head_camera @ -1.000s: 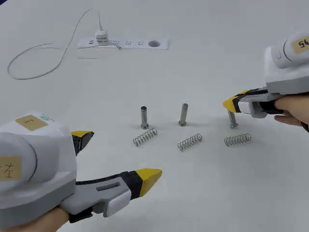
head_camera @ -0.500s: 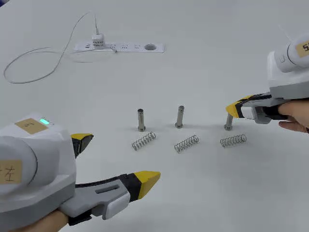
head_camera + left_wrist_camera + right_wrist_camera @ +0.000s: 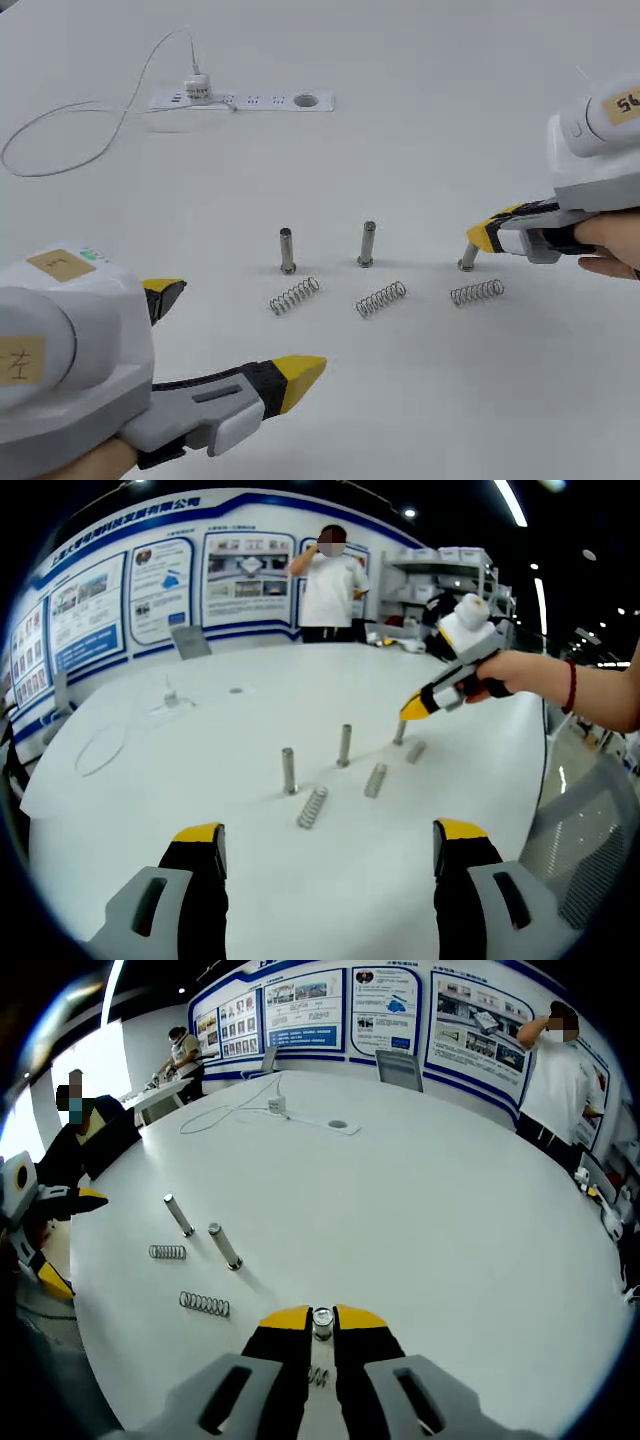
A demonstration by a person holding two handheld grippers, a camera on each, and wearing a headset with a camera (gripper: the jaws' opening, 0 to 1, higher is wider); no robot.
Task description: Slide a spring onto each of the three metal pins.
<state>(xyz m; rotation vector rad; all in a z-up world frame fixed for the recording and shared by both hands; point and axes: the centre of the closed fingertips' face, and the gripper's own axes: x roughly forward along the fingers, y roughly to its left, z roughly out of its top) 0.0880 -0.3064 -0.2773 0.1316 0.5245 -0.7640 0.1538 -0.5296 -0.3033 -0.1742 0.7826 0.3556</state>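
Right gripper (image 3: pixel 322 1310): yellow-tipped jaws are closing narrowly on the head of the right pin (image 3: pixel 322 1322), one tip pressing each side. In the head view the right gripper (image 3: pixel 478 238) is reaching in from the right, with its tips sitting over the top of the right pin (image 3: pixel 467 261). The pin is standing on the table (image 3: pixel 420 140), leaning slightly. A hand (image 3: pixel 610 240) is gripping the tool's body.

Left gripper (image 3: pixel 330 832): jaws are standing wide apart, holding nothing. In the head view it (image 3: pixel 232 330) is hovering at the near left, well apart from the parts.

Working outward across the table:
- The middle pin (image 3: pixel 366 243) and left pin (image 3: pixel 287 250) are standing upright, in a row with the right pin.
- The right spring (image 3: pixel 477 292) is lying flat just near of the right pin.
- The middle spring (image 3: pixel 381 299) is lying flat just near of the middle pin.
- The left spring (image 3: pixel 294 296) is lying flat just near of the left pin.
- Every spring is lying apart from its pin; none is sitting on a pin.

At the far left a white power strip (image 3: pixel 240 101) is lying flat, with a white cable (image 3: pixel 70 140) looping off to the left from its plug.

In the left gripper view the right gripper (image 3: pixel 425 702) is coming in from the right, over the farthest pin of the row.
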